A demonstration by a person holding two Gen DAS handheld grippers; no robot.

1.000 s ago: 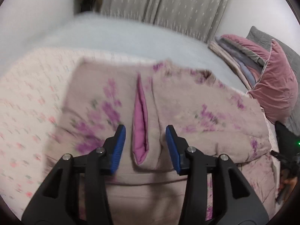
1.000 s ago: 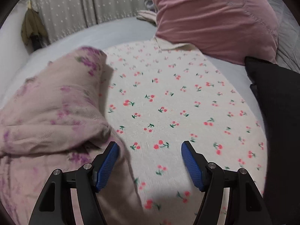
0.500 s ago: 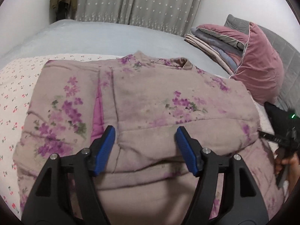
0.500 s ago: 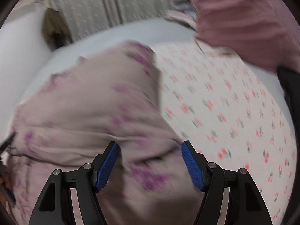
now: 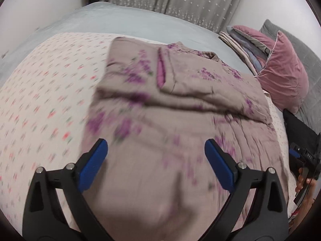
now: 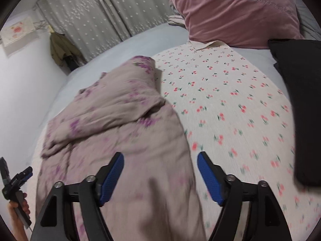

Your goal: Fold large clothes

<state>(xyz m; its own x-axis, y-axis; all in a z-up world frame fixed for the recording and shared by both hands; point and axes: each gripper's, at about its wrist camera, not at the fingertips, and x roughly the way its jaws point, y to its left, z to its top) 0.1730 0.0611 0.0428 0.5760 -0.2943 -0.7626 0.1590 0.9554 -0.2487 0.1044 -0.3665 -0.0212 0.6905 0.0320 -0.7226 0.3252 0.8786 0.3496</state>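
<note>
A large mauve padded garment (image 5: 180, 104) with purple flowers lies on a cherry-print sheet (image 5: 50, 100), its far part folded over with a strip of pink lining (image 5: 160, 72) showing. My left gripper (image 5: 154, 147) hovers over the garment's near, flat part; its jaws are opening wide and the pads press on nothing. In the right wrist view the same garment (image 6: 120, 120) lies left of centre. My right gripper (image 6: 160, 157) hangs above its right edge, where it meets the sheet (image 6: 230, 100). Its jaws are opening too, with cloth below them but not pinched.
A pink velvet pillow (image 6: 230, 10) and a stack of folded bedding (image 5: 244, 40) lie at the bed's head. A black cloth (image 6: 301, 100) lies at the right. Grey curtains (image 6: 100, 10) and a hanging coat (image 6: 62, 50) stand behind. A hand (image 6: 18, 210) holds the other gripper.
The left jaws went from narrow, astride the pink lining, to wide, and drew back toward the near hem. The right gripper swung from the sheet to the garment's edge and widened slightly.
</note>
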